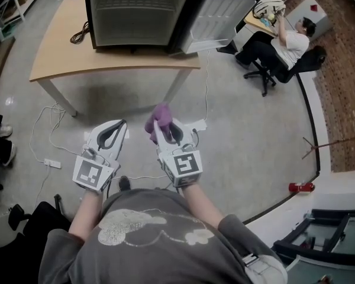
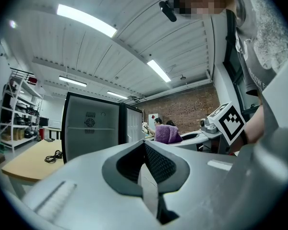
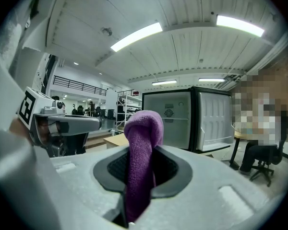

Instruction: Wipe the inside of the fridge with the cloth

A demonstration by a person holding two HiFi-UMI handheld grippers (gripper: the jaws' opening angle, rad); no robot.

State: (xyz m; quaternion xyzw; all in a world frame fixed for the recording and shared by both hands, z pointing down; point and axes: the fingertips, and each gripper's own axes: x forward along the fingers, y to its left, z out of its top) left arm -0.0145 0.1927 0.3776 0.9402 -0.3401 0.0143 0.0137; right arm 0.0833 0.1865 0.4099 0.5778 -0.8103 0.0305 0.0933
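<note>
1. The fridge point(image 1: 136, 10) stands on the table point(image 1: 56, 55). Its door point(image 1: 216, 13) is swung open, at the fridge's right in the head view, so the cavity faces the person and is open for wiping.
2. Both grippers are held well short of the fridge, over the floor in front of the table. Judged from this, wiping has not begun.
3. The right gripper point(image 1: 164, 130) is clenched on the cloth point(image 1: 159, 117). This grip keeps a padded wiping face ahead of the tips.
4. The left gripper point(image 1: 113, 132) sits just beside it, equally far from the fridge. Its jaws are together with nothing between them, and it appears idle.
5. Cloth orientation: the long axis runs along the right gripper's jaws. The rounded, folded end projects beyond the tips and points toward the fridge opening. The other end is trapped between the pads.
</note>
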